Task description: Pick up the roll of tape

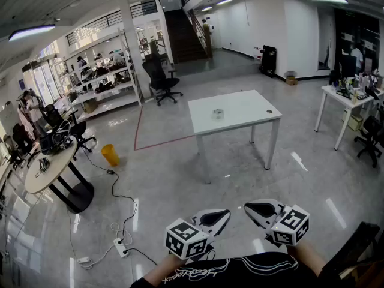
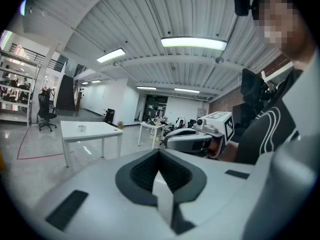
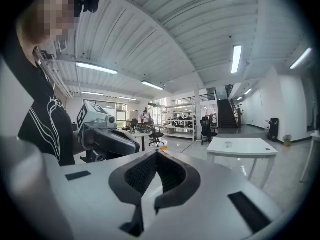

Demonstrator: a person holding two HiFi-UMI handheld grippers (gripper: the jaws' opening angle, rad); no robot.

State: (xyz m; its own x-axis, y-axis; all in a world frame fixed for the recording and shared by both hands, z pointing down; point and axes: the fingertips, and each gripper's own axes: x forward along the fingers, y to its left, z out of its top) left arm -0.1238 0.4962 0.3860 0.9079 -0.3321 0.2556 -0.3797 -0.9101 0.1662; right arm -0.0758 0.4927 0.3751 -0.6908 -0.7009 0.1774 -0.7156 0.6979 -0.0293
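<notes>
The roll of tape (image 1: 218, 113) is small and pale and lies near the middle of a white table (image 1: 246, 117), several steps ahead of me across the floor. It also shows as a tiny object in the left gripper view, tape (image 2: 81, 128), and in the right gripper view, tape (image 3: 228, 144). My left gripper (image 1: 223, 213) and right gripper (image 1: 249, 207) are held low, close to my body, side by side and tips nearly facing. Both are far from the tape. Each one's jaws are shut with nothing between them: left gripper (image 2: 160, 154), right gripper (image 3: 157, 156).
A small dark spot (image 1: 269, 111) lies at the table's right edge. A black office chair (image 1: 161, 77) and shelves (image 1: 102, 71) stand behind. A yellow bin (image 1: 110, 155), a round table (image 1: 51, 164) and a power strip with cables (image 1: 120, 246) are left; desks (image 1: 351, 98) right.
</notes>
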